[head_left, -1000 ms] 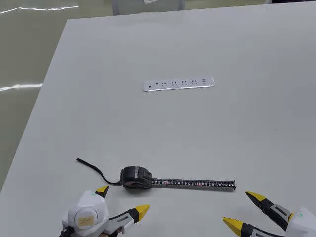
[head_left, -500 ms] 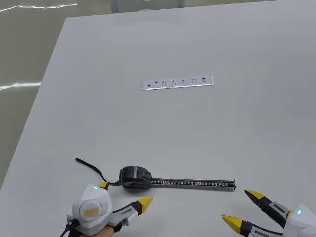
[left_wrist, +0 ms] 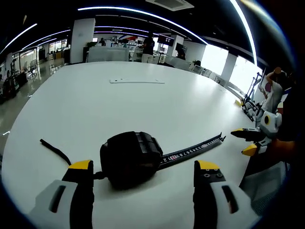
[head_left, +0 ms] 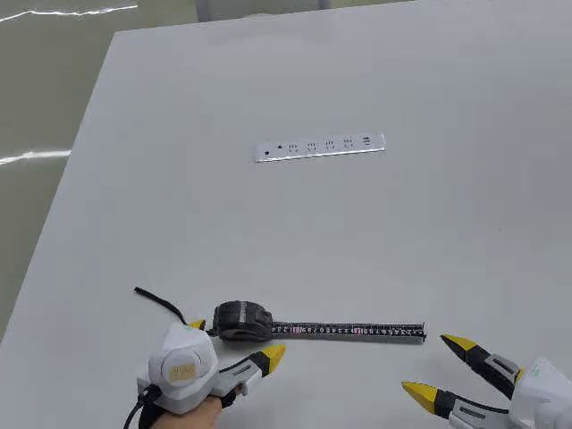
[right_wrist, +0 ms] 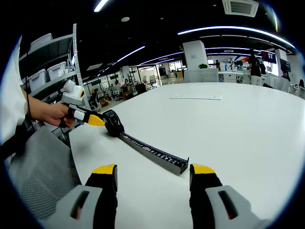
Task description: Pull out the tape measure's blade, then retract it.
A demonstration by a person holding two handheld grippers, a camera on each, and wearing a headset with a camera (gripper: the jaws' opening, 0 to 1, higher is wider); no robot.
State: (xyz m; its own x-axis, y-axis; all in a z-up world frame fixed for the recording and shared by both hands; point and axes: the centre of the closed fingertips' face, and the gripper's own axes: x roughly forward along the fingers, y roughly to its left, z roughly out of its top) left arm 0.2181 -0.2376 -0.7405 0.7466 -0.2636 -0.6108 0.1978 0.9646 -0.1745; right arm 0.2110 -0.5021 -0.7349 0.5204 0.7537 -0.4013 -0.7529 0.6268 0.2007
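A black tape measure [head_left: 243, 321] [left_wrist: 131, 158] [right_wrist: 113, 123] lies on the white table [head_left: 295, 223], its blade [head_left: 350, 331] [left_wrist: 193, 149] [right_wrist: 153, 152] pulled out to the right, and a black strap [head_left: 159, 304] [left_wrist: 55, 150] trails left. My left gripper [head_left: 234, 342] [left_wrist: 143, 171] is open just in front of the case, one yellow tip on each side. Open as well, my right gripper [head_left: 438, 368] [right_wrist: 152, 172] sits just short of the blade's end hook [head_left: 422, 334] [right_wrist: 181, 165]. Nothing is held.
A white power strip [head_left: 320, 147] [left_wrist: 137, 81] [right_wrist: 196, 98] lies flat farther back on the table. The table's left edge [head_left: 55, 206] drops to a greenish floor. In the right gripper view, shelves with bins and a mesh chair stand at left.
My left gripper has moved forward and right, closing in on the tape measure's case. The right gripper has barely moved. Tape and blade lie as before.
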